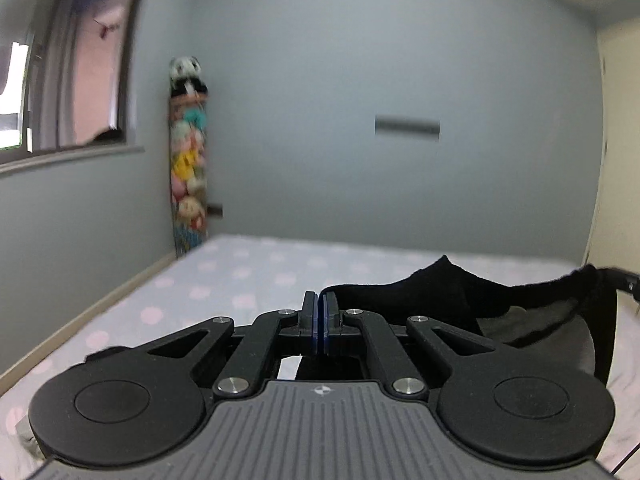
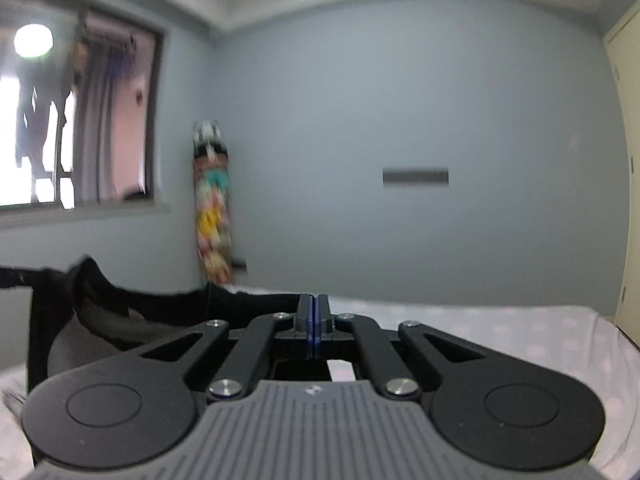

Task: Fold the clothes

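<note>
A black garment (image 1: 460,296) hangs stretched between my two grippers above a bed with a pale polka-dot sheet (image 1: 224,280). My left gripper (image 1: 320,300) is shut with the garment's edge running right from its closed fingertips. In the right wrist view the same garment (image 2: 132,308) runs left from my right gripper (image 2: 314,304), which is also shut on its edge. The cloth sags in the middle and shows a grey inner side (image 1: 532,324). The other gripper shows at the far edge of each view, holding the cloth.
A blue-grey wall (image 1: 360,180) stands behind the bed. A tall colourful hanging bag of plush toys (image 1: 188,160) stands in the corner. A window (image 1: 68,64) is on the left wall. A cream wardrobe door (image 2: 628,168) is at the right.
</note>
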A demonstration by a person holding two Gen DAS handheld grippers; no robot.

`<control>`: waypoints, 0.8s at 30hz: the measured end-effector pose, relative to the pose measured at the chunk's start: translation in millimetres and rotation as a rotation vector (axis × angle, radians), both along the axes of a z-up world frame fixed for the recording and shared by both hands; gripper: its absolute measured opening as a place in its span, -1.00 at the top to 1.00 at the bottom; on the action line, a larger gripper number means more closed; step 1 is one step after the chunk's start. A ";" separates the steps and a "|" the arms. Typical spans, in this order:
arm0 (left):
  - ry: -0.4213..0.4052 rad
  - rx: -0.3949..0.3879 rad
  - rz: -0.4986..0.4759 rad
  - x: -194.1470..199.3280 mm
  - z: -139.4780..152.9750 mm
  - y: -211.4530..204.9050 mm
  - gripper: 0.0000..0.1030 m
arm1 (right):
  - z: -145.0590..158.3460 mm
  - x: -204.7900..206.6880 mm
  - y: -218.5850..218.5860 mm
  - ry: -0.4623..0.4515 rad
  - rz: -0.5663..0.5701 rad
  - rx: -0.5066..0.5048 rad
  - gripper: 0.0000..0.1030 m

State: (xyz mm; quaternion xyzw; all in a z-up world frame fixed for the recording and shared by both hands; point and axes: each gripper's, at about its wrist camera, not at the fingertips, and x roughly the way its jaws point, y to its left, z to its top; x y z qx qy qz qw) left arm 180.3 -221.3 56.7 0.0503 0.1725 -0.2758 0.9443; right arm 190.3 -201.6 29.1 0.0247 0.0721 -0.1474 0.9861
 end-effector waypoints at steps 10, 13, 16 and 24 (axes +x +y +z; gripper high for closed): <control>0.183 0.203 0.001 132.2 -130.3 -104.7 0.98 | -130.1 191.5 -84.1 0.332 -0.056 0.091 0.97; 0.240 0.262 -0.009 156.8 -165.9 -122.8 0.98 | -165.2 221.6 -104.1 0.398 -0.070 0.126 0.97; 0.294 0.300 -0.007 169.6 -200.8 -130.2 0.98 | -196.8 246.8 -117.5 0.462 -0.071 0.154 0.97; 0.390 0.384 -0.029 193.3 -260.9 -137.5 0.96 | -266.6 276.6 -130.3 0.601 -0.047 0.220 0.96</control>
